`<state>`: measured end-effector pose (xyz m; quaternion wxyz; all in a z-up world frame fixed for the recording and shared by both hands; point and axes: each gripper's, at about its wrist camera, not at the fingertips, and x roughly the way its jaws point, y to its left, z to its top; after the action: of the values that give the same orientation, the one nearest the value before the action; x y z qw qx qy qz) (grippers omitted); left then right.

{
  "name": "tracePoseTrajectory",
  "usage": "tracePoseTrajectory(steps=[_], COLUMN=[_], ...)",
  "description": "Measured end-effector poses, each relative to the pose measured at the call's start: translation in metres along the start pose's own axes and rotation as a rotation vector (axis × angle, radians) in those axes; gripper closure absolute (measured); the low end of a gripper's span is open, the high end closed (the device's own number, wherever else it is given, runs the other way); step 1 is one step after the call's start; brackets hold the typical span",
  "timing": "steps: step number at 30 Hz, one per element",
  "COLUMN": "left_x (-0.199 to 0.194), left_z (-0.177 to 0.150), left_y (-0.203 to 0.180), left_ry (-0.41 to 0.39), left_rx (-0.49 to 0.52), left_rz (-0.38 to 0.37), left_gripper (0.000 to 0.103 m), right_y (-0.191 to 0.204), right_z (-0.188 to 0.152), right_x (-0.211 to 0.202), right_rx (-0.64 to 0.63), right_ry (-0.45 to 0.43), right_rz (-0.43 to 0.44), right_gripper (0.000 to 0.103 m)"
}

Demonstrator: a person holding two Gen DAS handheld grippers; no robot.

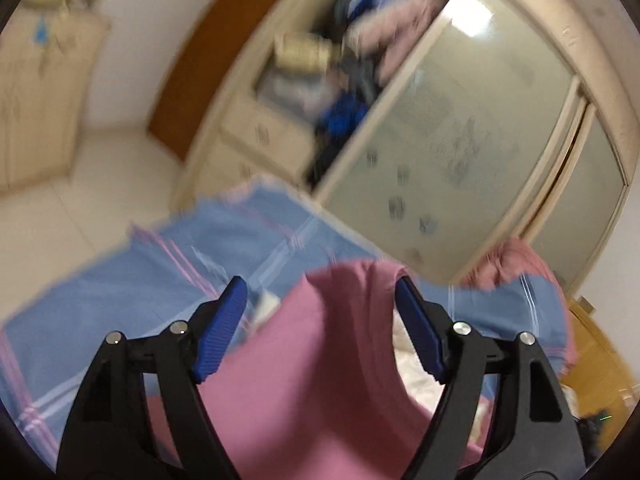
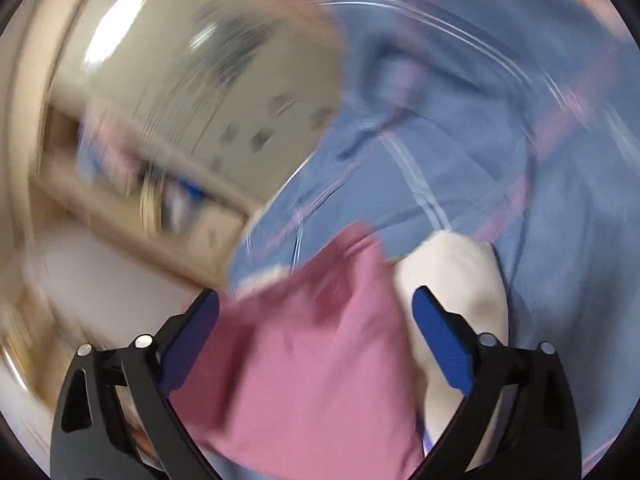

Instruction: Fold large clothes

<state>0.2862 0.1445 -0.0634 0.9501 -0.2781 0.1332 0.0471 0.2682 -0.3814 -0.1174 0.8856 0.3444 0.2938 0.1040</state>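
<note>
Pink garment (image 1: 320,360) runs lengthwise away between both open claws.

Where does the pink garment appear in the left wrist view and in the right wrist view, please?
Left wrist view: the pink garment fills the lower centre, between the open fingers of the left gripper.
Right wrist view: the pink garment is in the lower centre, between the open fingers of the right gripper, beside a white cloth.
Shared landmark: the blue striped sheet lies behind the garment in both views.
</note>
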Motion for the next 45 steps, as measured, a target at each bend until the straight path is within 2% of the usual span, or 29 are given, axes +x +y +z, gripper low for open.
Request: tracePoseTrajectory(steps=[1, 2, 4, 6, 9, 11, 13, 16, 18, 20, 22, 24, 27, 28, 29, 30, 32, 33, 35, 37, 38, 40, 43, 45], left_x=[-0.019, -0.025, -0.023, -0.025, -0.030, -0.030, -0.028, -0.017, -0.002, 0.018, 0.037, 0.058, 0.100, 0.119, 0.137, 0.152, 0.172, 0.179, 0.180, 0.163, 0.149, 0.123, 0.121, 0.130], left_z=[0.000, 0.000, 0.009, 0.017, 0.013, 0.000, -0.016, -0.042, -0.059, -0.075, -0.086, -0.092, -0.104, -0.106, -0.108, -0.108, -0.108, -0.108, -0.105, -0.093, -0.087, -0.079, -0.086, -0.094], left_y=[-0.002, -0.005, -0.015, -0.020, -0.034, -0.040, -0.045, -0.052, -0.058, -0.060, -0.061, -0.064, -0.062, -0.055, -0.045, -0.036, -0.026, -0.023, -0.025, -0.032, -0.036, -0.046, -0.075, -0.090], left_ry=[-0.080, -0.099, -0.042, 0.000, 0.076, 0.128, 0.197, 0.301, 0.383, 0.454, 0.479, 0.467, 0.478, 0.499, 0.519, 0.522, 0.506, 0.520, 0.541, 0.499, 0.463, 0.392, 0.416, 0.436], left_rx=[0.000, 0.004, 0.014, -0.016, 0.012, 0.030, 0.054, 0.117, 0.182, 0.230, 0.277, 0.351, 0.453, 0.460, 0.447, 0.455, 0.489, 0.482, 0.460, 0.447, 0.417, 0.386, 0.470, 0.533], left_rz=[0.012, 0.006, -0.029, -0.049, -0.101, -0.122, -0.126, -0.114, -0.085, -0.075, -0.053, 0.021, 0.163, 0.204, 0.245, 0.301, 0.389, 0.407, 0.413, 0.398, 0.361, 0.258, 0.184, 0.184], left_gripper=[0.018, 0.017, 0.017, 0.017, 0.017, 0.017, 0.017, 0.017, 0.017, 0.016, 0.016, 0.016, 0.027, 0.027, 0.027, 0.027, 0.027, 0.026, 0.027, 0.039, 0.040, 0.040, 0.040, 0.040], right_y=[0.023, 0.051, 0.101, 0.147, 0.184, 0.191, 0.188, 0.170, 0.154, 0.145, 0.132, 0.119, 0.098, 0.083, 0.070, 0.054, 0.015, 0.001, -0.020, -0.009, 0.001, 0.018, 0.049, 0.067], right_z=[-0.011, -0.027, -0.066, -0.106, -0.136, -0.125, -0.097, -0.052, -0.031, -0.019, -0.012, -0.012, -0.018, -0.021, -0.024, -0.025, -0.027, -0.028, -0.028, -0.027, -0.027, -0.033, -0.039, -0.031], right_x=[-0.001, 0.001, 0.017, 0.045, 0.099, 0.144, 0.188, 0.242, 0.257, 0.248, 0.226, 0.193, 0.159, 0.152, 0.146, 0.142, 0.139, 0.140, 0.138, 0.124, 0.112, 0.102, 0.105, 0.121], right_rx=[-0.109, -0.239, -0.444, -0.597, -0.715, -0.697, -0.647, -0.492, -0.354, -0.273, -0.223, -0.270, -0.381, -0.435, -0.460, -0.479, -0.524, -0.515, -0.437, -0.451, -0.454, -0.460, -0.491, -0.504], right_ry=[0.026, 0.079, 0.227, 0.358, 0.459, 0.468, 0.417, 0.342, 0.307, 0.286, 0.264, 0.225, 0.208, 0.207, 0.195, 0.173, 0.136, 0.150, 0.209, 0.178, 0.140, 0.105, 0.129, 0.119], right_rz=[-0.009, -0.005, 0.032, 0.054, 0.040, -0.004, -0.056, -0.094, -0.090, -0.032, 0.023, -0.026, -0.202, -0.322, -0.394, -0.472, -0.692, -0.710, -0.638, -0.662, -0.641, -0.542, -0.457, -0.451], right_gripper=[0.012, 0.016, 0.024, 0.039, 0.051, 0.058, 0.059, 0.059, 0.055, 0.050, 0.046, 0.046, 0.046, 0.046, 0.046, 0.046, 0.047, 0.046, 0.047, 0.051, 0.051, 0.051, 0.051, 0.051])
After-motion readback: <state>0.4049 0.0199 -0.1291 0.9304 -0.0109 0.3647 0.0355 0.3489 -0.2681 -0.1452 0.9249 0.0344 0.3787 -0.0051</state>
